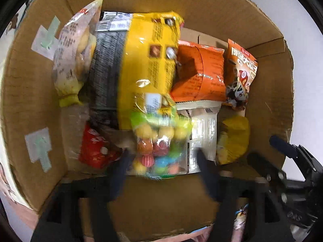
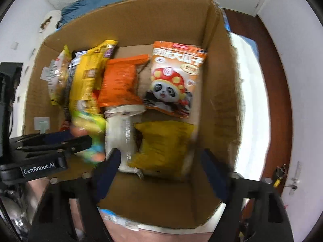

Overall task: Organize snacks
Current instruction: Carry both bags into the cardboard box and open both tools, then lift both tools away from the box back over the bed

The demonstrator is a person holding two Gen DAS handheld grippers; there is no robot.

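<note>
Lying in the open brown cardboard box (image 1: 30,92), the snack packets fill its floor from the left wall across. A clear bag of multicoloured round candies (image 1: 159,147) rests at the near edge, on top of a large yellow plastic packet (image 1: 149,60). Just beside that are an orange foil packet (image 1: 201,74), a white printed packet (image 1: 203,125) and, at the left wall, a clear bag of pale puffs (image 1: 74,56). A red packet (image 1: 94,149) sits low on the left. An orange packet printed with a panda cartoon (image 2: 175,78) lies toward the right wall, with a crumpled dark-yellow packet (image 2: 163,147) near it.

The left tongs (image 1: 161,171) stand open above the candy bag, one finger on each side of it, gripping nothing. The right tongs (image 2: 163,165) are likewise open, spread over the dark-yellow packet; whether the pads touch it cannot be told. Both views are motion-blurred.
</note>
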